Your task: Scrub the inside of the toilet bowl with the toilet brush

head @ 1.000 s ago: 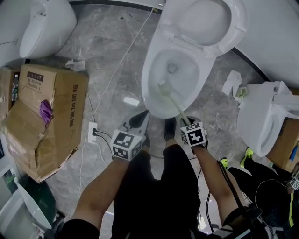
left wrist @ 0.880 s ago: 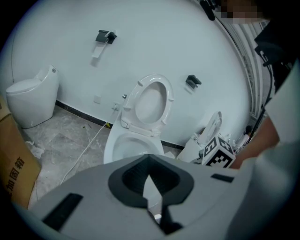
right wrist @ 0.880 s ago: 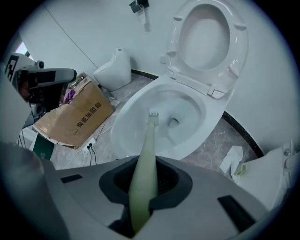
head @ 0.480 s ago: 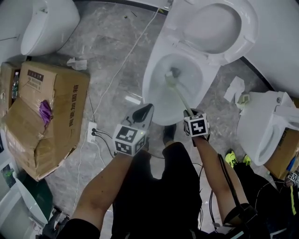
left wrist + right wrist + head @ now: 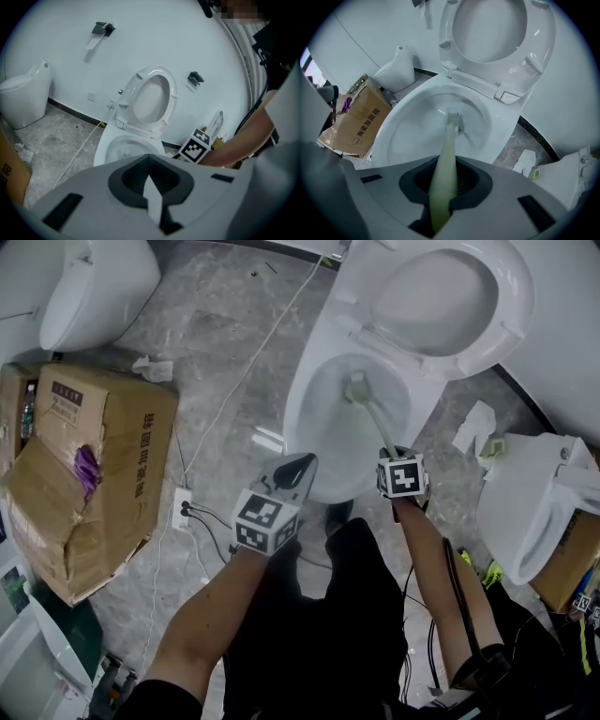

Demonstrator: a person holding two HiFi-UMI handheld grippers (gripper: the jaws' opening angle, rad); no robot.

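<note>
My right gripper [image 5: 443,197] is clamped on the brush [image 5: 446,154] handle, with the bristle head low in the bowl [image 5: 405,136] beside the drain. My left gripper [image 5: 296,468] is closed on nothing and hovers just outside the rim. The risk I see is that the slim, smooth, pale green plastic handle could twist or slide in the jaws under a hard push. The glazed white porcelain is slick and curved, so the head may skid and splash
</note>
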